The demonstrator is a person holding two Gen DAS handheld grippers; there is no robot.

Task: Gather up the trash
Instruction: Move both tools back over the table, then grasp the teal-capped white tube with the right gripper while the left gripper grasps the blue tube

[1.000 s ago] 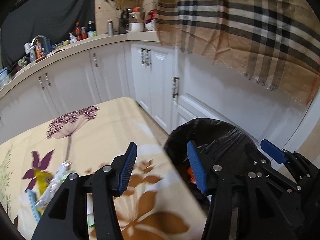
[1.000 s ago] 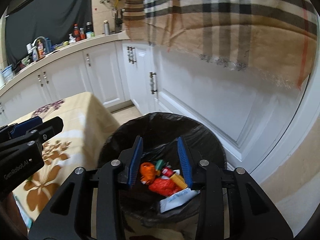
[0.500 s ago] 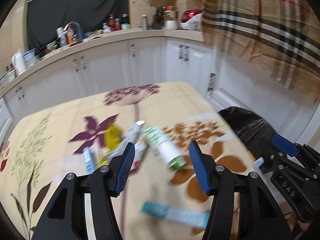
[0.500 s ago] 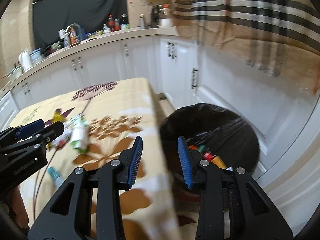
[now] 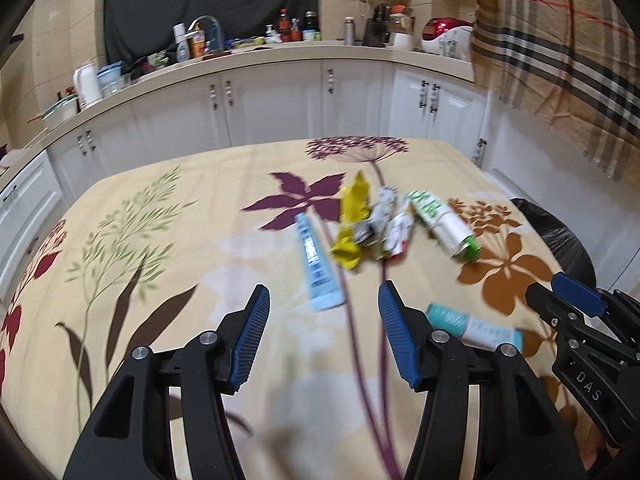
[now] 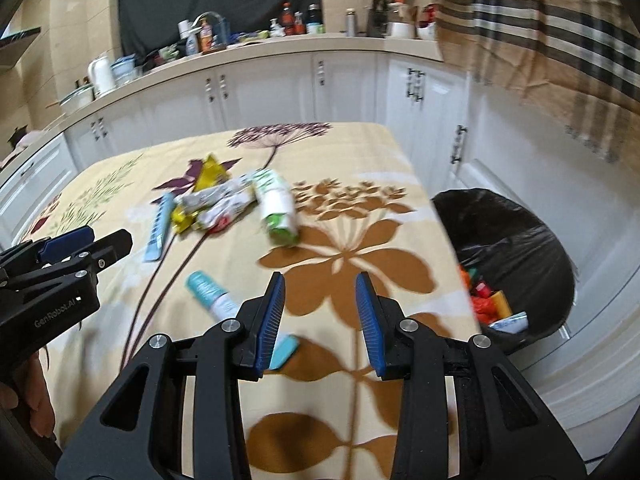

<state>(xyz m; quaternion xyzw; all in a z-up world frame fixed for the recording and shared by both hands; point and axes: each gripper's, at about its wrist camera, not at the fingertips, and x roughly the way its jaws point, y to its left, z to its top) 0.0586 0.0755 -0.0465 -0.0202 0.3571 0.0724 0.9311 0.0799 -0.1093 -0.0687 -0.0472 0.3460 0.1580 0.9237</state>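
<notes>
Trash lies on a flowered tablecloth (image 5: 160, 264): a light blue tube (image 5: 318, 268), a yellow wrapper (image 5: 352, 216), crumpled silver and red wrappers (image 5: 390, 226), a green and white pack (image 5: 442, 222) and a teal and white tube (image 5: 472, 326). My left gripper (image 5: 322, 332) hangs open above the cloth, just short of the light blue tube, nothing between its fingers. My right gripper (image 6: 320, 316) is open and empty too, over the brown flower print beside the teal tube (image 6: 218, 298). The black-lined bin (image 6: 516, 264) stands off the table's right edge with trash inside.
White cabinets (image 5: 280, 100) and a cluttered counter (image 5: 240, 46) run behind the table. A plaid cloth (image 6: 560, 40) hangs at the right above the bin. A hand (image 6: 36, 400) holds the left gripper at the right wrist view's lower left.
Both grippers swung left, away from the bin and over the table. The trash pile came into view ahead of them. Both stayed open and empty.
</notes>
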